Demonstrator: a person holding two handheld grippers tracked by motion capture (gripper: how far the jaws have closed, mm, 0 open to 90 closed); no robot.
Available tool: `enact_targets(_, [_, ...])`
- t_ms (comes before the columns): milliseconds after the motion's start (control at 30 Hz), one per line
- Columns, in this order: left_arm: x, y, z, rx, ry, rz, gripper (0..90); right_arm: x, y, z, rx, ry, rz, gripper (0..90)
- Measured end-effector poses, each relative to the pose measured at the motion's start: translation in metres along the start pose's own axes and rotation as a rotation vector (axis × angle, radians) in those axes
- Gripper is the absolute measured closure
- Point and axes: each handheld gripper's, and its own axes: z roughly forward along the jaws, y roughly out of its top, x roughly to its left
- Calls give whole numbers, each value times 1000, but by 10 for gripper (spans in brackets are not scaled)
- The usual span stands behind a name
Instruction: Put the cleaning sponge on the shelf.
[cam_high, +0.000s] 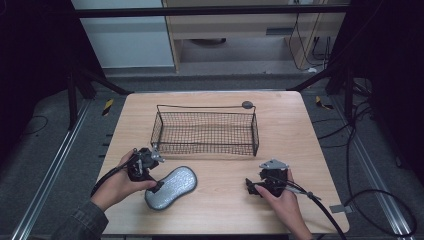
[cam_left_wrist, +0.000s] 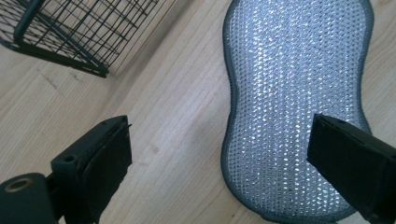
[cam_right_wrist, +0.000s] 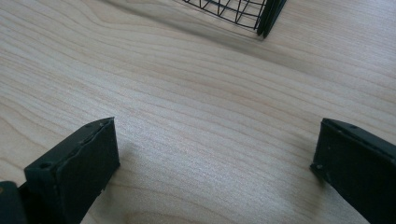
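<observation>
The left gripper (cam_left_wrist: 219, 154) is being held with its jaws spread wide, low over the table (cam_high: 300, 150), and nothing is being gripped between them. One jaw is being kept over bare wood while the other is being brought across the near end of the scrubbing pad (cam_left_wrist: 294, 107), probably so that the pad's edge can be straddled and pinched. The pad is lying flat on the wood, just beside this gripper and near the front left of the table, a little in front of the wire basket (cam_high: 205, 131); seen from above, the pad (cam_high: 171, 187) is being approached from its left side. The right gripper (cam_right_wrist: 215, 172) is likewise being held with its jaws wide apart over bare wood, well apart from the pad and close to the basket's near right corner (cam_right_wrist: 266, 14), seemingly being kept out of the way. The basket is standing empty in the middle of the table, likely as the place meant for the pad.
</observation>
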Motion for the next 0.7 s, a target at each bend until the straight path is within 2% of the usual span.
enact_targets(100, [-1, 2, 1, 7, -21, -7, 61, 0, 0, 0, 0, 0, -1, 4])
enact_targets(200, [-3, 9, 3, 56, -40, 15, 63, 0, 0, 0, 0, 0, -1, 4])
enact_targets(500, [-6, 22, 14, 89, -94, 8, 60, 0, 0, 0, 0, 1, -3, 4])
enact_targets(700, [-9, 25, 23, 95, -102, 3, 56, 0, 0, 0, 0, 2, -3, 4])
